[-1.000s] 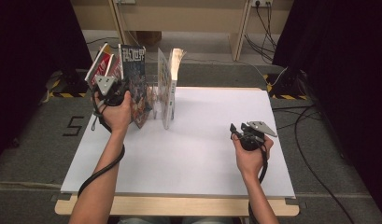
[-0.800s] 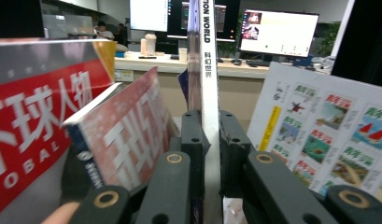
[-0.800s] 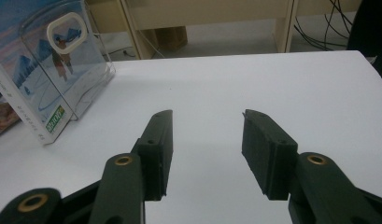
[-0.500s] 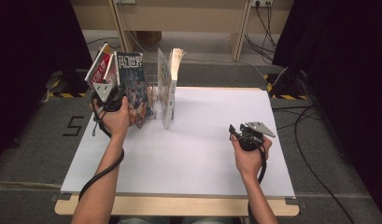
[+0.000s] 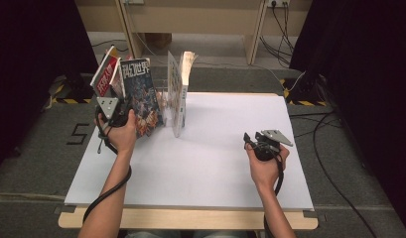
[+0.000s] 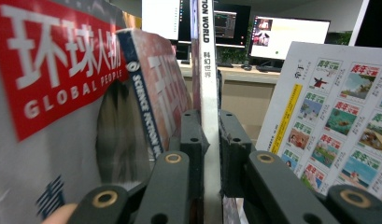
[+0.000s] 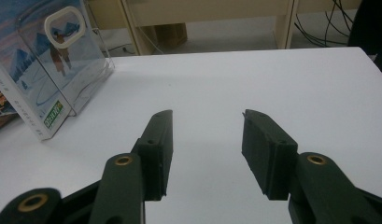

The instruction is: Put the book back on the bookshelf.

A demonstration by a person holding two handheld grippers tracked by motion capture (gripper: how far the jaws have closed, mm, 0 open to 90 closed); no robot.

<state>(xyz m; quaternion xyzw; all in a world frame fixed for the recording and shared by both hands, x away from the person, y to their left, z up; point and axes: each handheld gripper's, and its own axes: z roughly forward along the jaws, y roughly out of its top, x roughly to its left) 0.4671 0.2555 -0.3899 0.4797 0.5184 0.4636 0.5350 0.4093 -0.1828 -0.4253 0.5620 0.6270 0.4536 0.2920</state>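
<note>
My left gripper (image 6: pixel 209 140) is shut on the white spine of a science fiction magazine (image 6: pixel 208 79), held upright. In the high view the left gripper (image 5: pixel 122 113) grips that dark-covered magazine (image 5: pixel 141 91) at the table's far left, its lower edge near the tabletop. A red-covered magazine (image 5: pixel 104 75) leans just left of it, seen close up as the red magazine (image 6: pixel 53 70). Another magazine (image 6: pixel 153 93) stands between them. My right gripper (image 7: pixel 207 135) is open over bare white table, with nothing between its jaws; it is the right gripper (image 5: pixel 251 142) at mid right.
A clear plastic rack (image 7: pixel 81 56) holds a white magazine (image 5: pixel 176 96) upright at the back of the white table (image 5: pixel 215 168). Its picture-tiled cover (image 6: pixel 338 121) stands right of my left jaws. Desk legs and cables lie beyond the far edge.
My left hand has come down a little with the dark magazine, bringing it closer to the tabletop beside the red one. The right hand has stayed put.
</note>
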